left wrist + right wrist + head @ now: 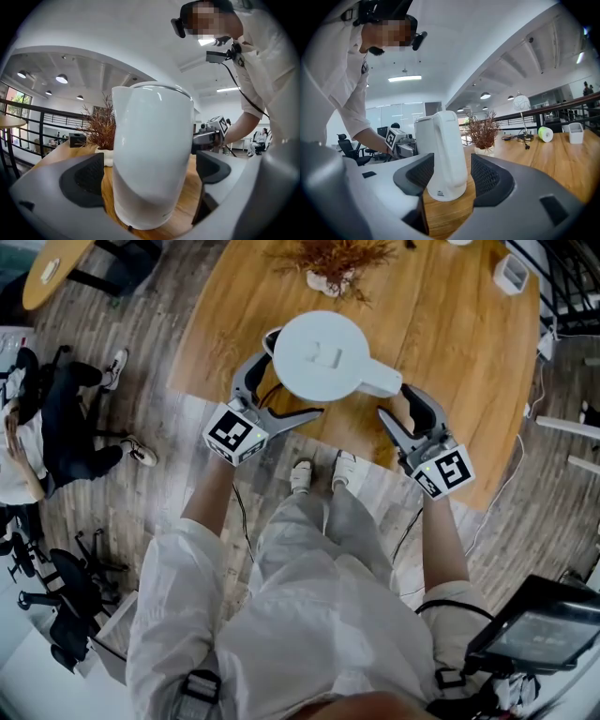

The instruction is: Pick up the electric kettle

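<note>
A white electric kettle (323,357) stands upright on the wooden table (469,381), close to its front edge, with its handle (382,382) pointing right. My left gripper (295,373) is open, one jaw on each side of the kettle's body. In the left gripper view the kettle (152,140) fills the space between the dark pads (86,180), which stand just off it. My right gripper (394,399) is open at the handle. In the right gripper view the handle (449,140) stands between the two pads (487,178), and the kettle rests on the wood.
A dried plant in a white pot (333,263) stands behind the kettle. A small white box (511,273) sits at the far right of the table, with a green tape roll (544,134) and a lamp (522,105) beyond. A seated person (37,437) and office chairs are at left.
</note>
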Available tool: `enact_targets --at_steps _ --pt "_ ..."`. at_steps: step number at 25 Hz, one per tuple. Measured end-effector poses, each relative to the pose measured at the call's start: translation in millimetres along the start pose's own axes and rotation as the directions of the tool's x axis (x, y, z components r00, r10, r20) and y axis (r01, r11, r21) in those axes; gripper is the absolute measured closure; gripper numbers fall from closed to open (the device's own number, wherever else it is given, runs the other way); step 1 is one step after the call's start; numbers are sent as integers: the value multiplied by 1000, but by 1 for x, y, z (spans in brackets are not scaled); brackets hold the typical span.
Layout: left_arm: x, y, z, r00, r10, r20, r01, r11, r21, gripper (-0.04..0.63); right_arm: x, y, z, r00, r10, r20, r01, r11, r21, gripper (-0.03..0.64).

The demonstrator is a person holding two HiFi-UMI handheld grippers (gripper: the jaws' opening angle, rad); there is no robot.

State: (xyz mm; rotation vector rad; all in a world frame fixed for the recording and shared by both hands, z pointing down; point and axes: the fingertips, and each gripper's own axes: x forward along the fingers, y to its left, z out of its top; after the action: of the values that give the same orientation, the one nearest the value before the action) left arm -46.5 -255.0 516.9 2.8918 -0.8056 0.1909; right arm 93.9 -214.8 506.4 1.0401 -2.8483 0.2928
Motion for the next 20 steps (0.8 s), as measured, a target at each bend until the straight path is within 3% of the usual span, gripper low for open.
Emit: enact_targets --at_steps 8,12,20 --pt "1 0 5 1000 -24 5 24 1000 4 9 32 -5 12 998 61 4 -60 994 -97 390" --pt "2 -2 5 999 -48 -9 48 999 13 9 44 3 14 990 137 -31 -140 976 -166 390" --pt "5 -6 3 996 -85 -11 85 996 5 9 51 6 27 968 251 -23 -251 951 -180 413"
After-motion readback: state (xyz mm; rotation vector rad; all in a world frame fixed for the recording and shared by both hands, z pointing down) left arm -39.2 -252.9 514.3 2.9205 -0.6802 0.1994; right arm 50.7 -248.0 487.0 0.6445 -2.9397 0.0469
